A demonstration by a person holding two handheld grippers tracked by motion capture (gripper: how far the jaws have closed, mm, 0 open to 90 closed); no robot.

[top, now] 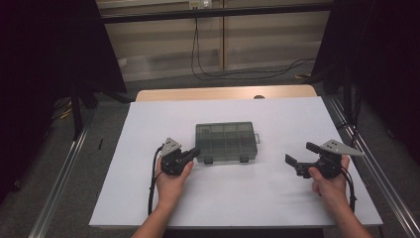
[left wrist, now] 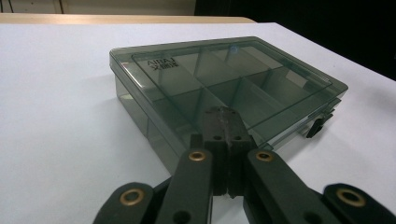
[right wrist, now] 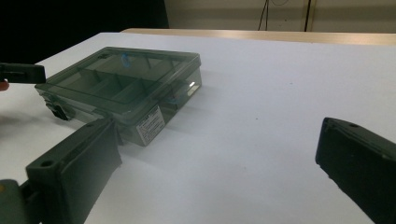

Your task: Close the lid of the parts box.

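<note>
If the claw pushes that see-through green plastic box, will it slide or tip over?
The flat, translucent green plastic compartment box would probably slide, not tip: it lies low and wide on the smooth white table sheet. It looks empty, so likely light. Its hard lid seems stiff, perhaps slippery.

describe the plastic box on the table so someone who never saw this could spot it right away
On the white sheet that covers the table, look near the middle, between the two hand-held grippers. There lies the compartment box, flat, lid closed, dividers showing through. Its smoky green see-through plastic and two dark latches on the near edge set it apart from the black grippers beside it.
</note>
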